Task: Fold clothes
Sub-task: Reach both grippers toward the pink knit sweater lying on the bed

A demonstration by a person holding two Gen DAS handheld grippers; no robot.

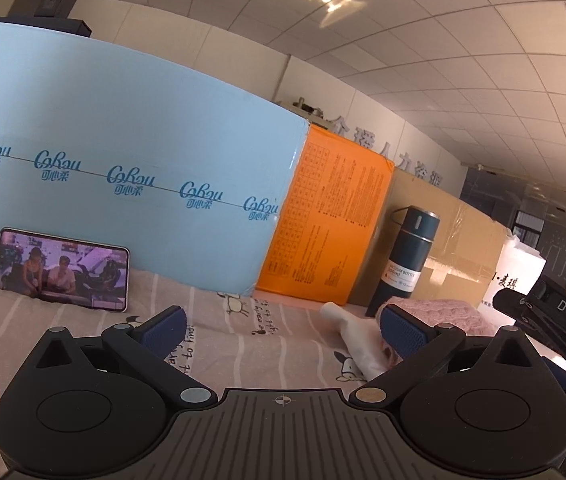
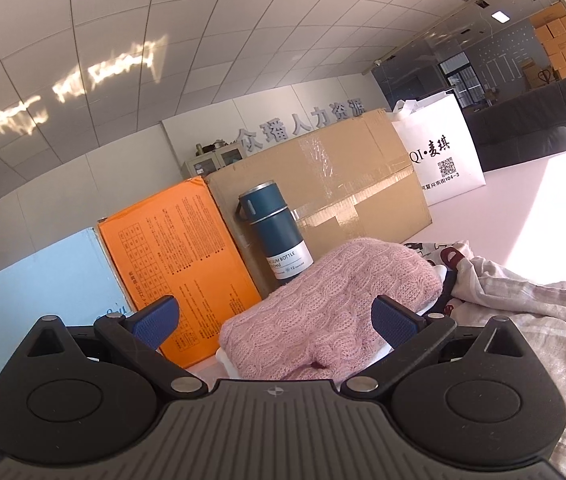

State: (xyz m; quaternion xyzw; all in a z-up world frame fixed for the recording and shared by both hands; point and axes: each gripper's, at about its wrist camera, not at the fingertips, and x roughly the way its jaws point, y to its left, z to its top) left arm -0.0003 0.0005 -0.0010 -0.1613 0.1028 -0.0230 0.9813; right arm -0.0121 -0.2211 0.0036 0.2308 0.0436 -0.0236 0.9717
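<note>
A folded pink knitted sweater (image 2: pixel 323 304) lies in front of my right gripper (image 2: pixel 277 320), whose jaws stand wide open on either side of it, empty. A crumpled light printed garment (image 2: pixel 523 304) lies to its right. In the left wrist view my left gripper (image 1: pixel 283 332) is wide open and empty above the striped printed sheet (image 1: pixel 223 340). A white piece of cloth (image 1: pixel 353 340) lies by its right finger (image 1: pixel 403 332), and the pink sweater (image 1: pixel 439 312) shows beyond. The right gripper's body (image 1: pixel 555 320) shows at the right edge.
A light blue box (image 1: pixel 123 160), an orange box (image 2: pixel 187 264) and a brown carton (image 2: pixel 323 188) stand in a row at the back. A dark blue vacuum bottle (image 2: pixel 275 232) stands by the sweater. A phone (image 1: pixel 61 270) leans on the blue box. A white bag (image 2: pixel 443 152) stands at the right.
</note>
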